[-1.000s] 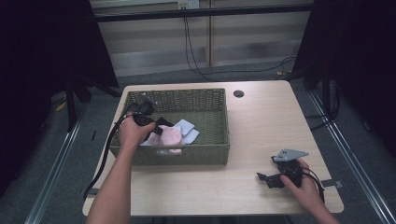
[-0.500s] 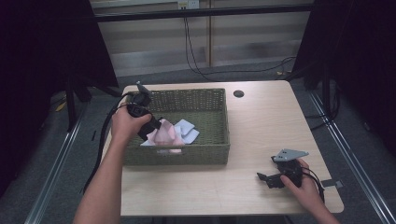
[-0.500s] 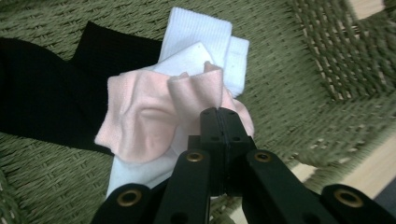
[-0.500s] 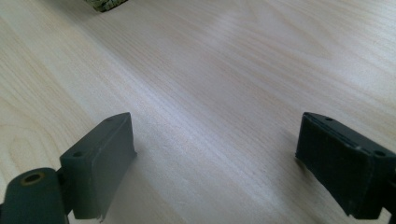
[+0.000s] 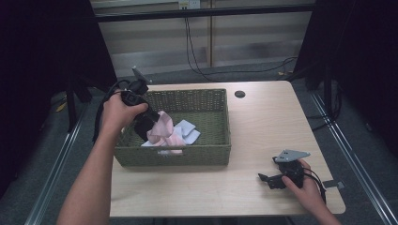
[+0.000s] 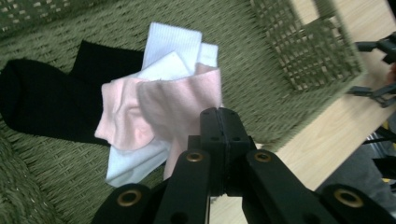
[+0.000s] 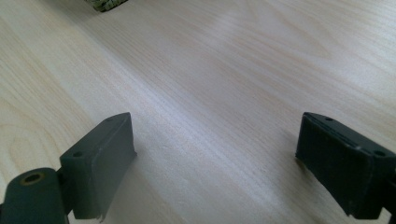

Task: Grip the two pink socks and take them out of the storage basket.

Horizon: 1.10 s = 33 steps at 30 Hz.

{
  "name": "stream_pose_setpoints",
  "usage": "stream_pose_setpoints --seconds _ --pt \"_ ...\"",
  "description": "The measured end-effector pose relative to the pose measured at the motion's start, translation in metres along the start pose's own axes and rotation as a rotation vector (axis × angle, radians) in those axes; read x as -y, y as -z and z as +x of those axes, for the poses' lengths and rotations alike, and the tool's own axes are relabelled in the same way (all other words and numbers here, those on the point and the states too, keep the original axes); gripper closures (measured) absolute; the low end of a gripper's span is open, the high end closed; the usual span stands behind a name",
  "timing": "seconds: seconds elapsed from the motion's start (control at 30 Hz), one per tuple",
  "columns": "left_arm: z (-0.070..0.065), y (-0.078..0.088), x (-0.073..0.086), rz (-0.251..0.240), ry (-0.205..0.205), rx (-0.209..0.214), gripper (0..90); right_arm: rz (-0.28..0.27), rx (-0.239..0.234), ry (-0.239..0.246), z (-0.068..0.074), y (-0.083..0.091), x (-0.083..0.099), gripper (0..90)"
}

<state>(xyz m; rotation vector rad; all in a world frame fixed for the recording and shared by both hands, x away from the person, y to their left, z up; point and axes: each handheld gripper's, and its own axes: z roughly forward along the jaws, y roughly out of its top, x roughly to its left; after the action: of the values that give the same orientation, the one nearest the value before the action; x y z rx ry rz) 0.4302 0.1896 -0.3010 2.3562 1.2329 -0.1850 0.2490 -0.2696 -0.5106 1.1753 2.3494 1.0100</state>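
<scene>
Pink sock (image 6: 154,112) in left gripper (image 6: 218,122), no lettering.

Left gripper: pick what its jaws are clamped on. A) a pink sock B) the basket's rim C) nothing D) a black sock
A: the left gripper has its jaws shut on the pink sock, which hangs above the green wicker basket, while the black sock lies on the basket floor.
</scene>
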Motion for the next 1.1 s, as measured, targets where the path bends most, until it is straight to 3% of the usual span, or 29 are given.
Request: stream_pose_setpoints --seconds 0.23,0.47,0.7,1.1 --pt "-0.009 0.022 -0.004 -0.030 -0.021 0.019 90.0 0.000 0.000 0.000 0.000 0.000 0.000 10.7" --pt "-0.020 0.037 -0.007 -0.027 -0.046 0.029 90.0 0.000 0.000 0.000 0.000 0.000 0.000 10.7" --pt "-0.030 0.043 -0.006 0.002 -0.069 0.039 90.0 -0.001 0.000 0.002 0.000 0.000 0.000 10.7" --pt "-0.039 0.055 -0.001 -0.007 -0.089 0.061 90.0 0.002 0.002 0.000 0.000 0.000 0.000 10.6"
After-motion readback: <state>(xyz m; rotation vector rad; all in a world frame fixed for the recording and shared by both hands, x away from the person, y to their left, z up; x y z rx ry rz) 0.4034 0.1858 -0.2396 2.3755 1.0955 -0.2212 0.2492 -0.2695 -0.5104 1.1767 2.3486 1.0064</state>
